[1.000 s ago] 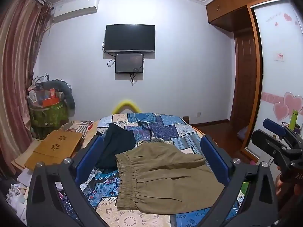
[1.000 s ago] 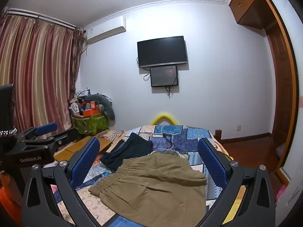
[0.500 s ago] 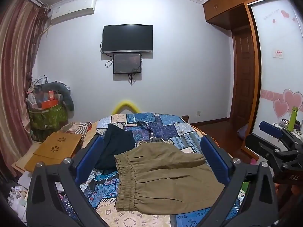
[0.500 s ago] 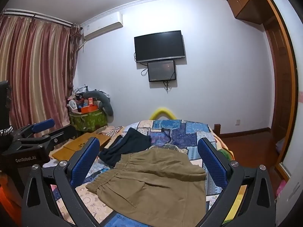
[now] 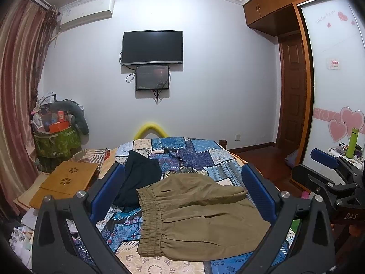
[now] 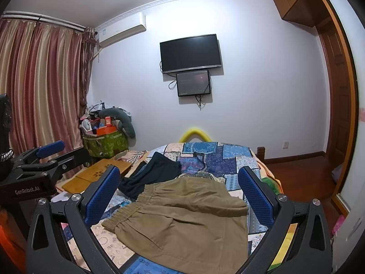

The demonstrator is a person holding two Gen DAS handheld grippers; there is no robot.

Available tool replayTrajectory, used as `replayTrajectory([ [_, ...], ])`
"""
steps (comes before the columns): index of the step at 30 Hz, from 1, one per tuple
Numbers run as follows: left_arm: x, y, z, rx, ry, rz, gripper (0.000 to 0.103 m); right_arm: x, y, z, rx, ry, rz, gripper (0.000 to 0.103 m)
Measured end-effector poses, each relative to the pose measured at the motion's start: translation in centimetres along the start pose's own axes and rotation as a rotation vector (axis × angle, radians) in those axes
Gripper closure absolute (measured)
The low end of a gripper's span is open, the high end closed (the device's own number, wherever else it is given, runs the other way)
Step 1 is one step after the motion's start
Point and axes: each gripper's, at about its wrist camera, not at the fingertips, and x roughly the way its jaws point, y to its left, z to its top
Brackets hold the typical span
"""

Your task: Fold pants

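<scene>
Olive-brown pants (image 5: 196, 217) (image 6: 182, 223) lie folded on the patchwork bedspread (image 5: 200, 157), elastic waistband toward the left. My left gripper (image 5: 182, 182) hovers open above them, nothing between its blue pads. My right gripper (image 6: 179, 185) is held open over the same pants from further right, also holding nothing. Each gripper shows in the other's view: the right one (image 5: 328, 171) at the right edge, the left one (image 6: 45, 159) at the left edge.
A dark garment (image 5: 139, 178) lies on the bed just behind the pants. A wooden lap desk (image 5: 68, 178) and a green basket of clutter (image 5: 57, 141) sit left of the bed. A green bottle (image 5: 351, 142) stands on a stand at the right. Wardrobe and door on the right.
Both grippers have tilted and drifted slightly, so the room sits a little lower in view. The pants have not moved and both grippers stay open.
</scene>
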Motion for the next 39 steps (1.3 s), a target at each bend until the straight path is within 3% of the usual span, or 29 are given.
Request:
replayTrajectory([
  [39, 0.3, -0.2, 0.0, 0.002, 0.007, 0.000, 0.000, 0.0, -1.0, -0.3, 0.018, 0.014, -0.013, 0.001],
])
